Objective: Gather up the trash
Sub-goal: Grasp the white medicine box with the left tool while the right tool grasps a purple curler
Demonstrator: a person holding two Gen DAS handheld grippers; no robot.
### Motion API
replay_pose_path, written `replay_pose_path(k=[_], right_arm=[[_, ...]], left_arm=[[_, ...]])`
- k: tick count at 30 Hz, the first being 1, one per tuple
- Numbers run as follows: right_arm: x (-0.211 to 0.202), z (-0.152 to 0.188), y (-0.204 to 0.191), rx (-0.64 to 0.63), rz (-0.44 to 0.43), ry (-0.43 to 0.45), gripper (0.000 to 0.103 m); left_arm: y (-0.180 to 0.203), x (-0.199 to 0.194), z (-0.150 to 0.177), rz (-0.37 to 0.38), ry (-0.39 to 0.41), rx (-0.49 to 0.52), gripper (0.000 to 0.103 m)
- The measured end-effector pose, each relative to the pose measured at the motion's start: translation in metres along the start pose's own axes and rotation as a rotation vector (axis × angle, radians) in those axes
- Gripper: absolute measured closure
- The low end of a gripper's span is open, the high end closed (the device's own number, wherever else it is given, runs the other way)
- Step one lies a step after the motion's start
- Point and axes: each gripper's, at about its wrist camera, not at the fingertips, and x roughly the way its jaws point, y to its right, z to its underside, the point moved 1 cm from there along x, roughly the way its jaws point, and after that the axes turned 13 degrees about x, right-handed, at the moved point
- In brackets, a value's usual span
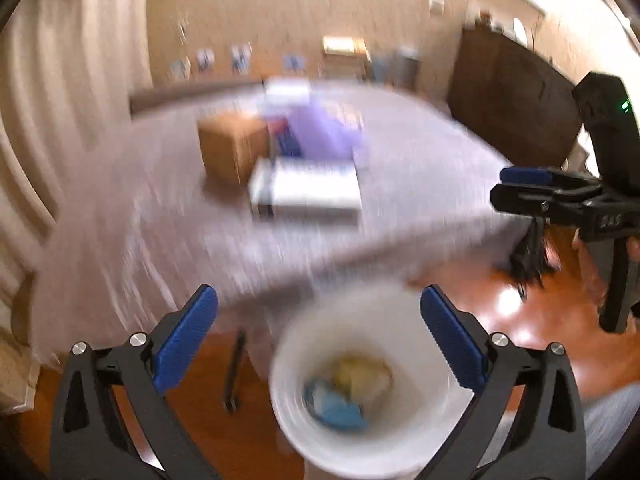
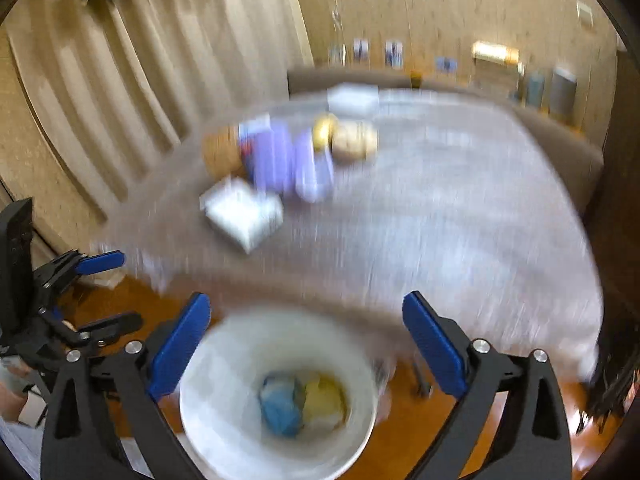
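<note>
A white bin (image 1: 285, 364) (image 2: 196, 384) stands on the wooden floor by the table's near edge. A blue wad (image 1: 336, 404) (image 2: 280, 404) and a yellow wad (image 1: 364, 376) (image 2: 325, 400) of trash lie inside it. My left gripper (image 1: 318, 296) hangs open above the bin, with nothing between its blue pads. My right gripper (image 2: 306, 300) is open and empty too, over the same bin. Each one shows in the other's view: the right gripper (image 1: 505, 189) at the right, the left gripper (image 2: 120, 290) at the left. Both pictures are blurred.
A table under a lilac-grey cloth (image 1: 420, 184) (image 2: 440, 208) carries a cardboard box (image 1: 232, 148), a white box (image 1: 308, 192) (image 2: 240, 212), purple packs (image 1: 320, 132) (image 2: 280, 160) and yellow and beige items (image 2: 348, 136). Curtains hang at the left, and a dark cabinet (image 1: 512, 96) stands at the right.
</note>
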Motion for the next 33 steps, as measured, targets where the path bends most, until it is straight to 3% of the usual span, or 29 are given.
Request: replay_pose_path(k=[2, 5, 10, 18, 23, 33], right_arm=[[0.009, -0.018, -0.005, 0.001, -0.005, 0.010, 0.004], [0.030, -0.043, -0.001, -0.016, 0.014, 0.007, 0.004], [0.062, -0.063, 0.006, 0.024, -0.037, -0.058, 0.004], [0.112, -0.076, 0.011, 0.030, -0.024, -0.144, 0.006], [0.138, -0.084, 0.018, 0.058, -0.037, -0.200, 0.020], [0.156, -0.089, 0.009, 0.015, -0.002, -0.212, 0.022]], left_arm=[[-0.007, 0.004, -0.015, 0.009, 0.029, -0.012, 0.001], [-0.009, 0.018, -0.028, -0.003, 0.018, 0.000, 0.001], [-0.019, 0.040, -0.046, 0.006, -0.023, -0.007, 0.001], [-0.025, 0.084, -0.056, 0.065, -0.085, -0.022, 0.001], [-0.024, 0.099, -0.061, 0.052, -0.105, -0.010, 0.001], [-0.025, 0.113, -0.063, 0.008, -0.131, 0.027, 0.001]])
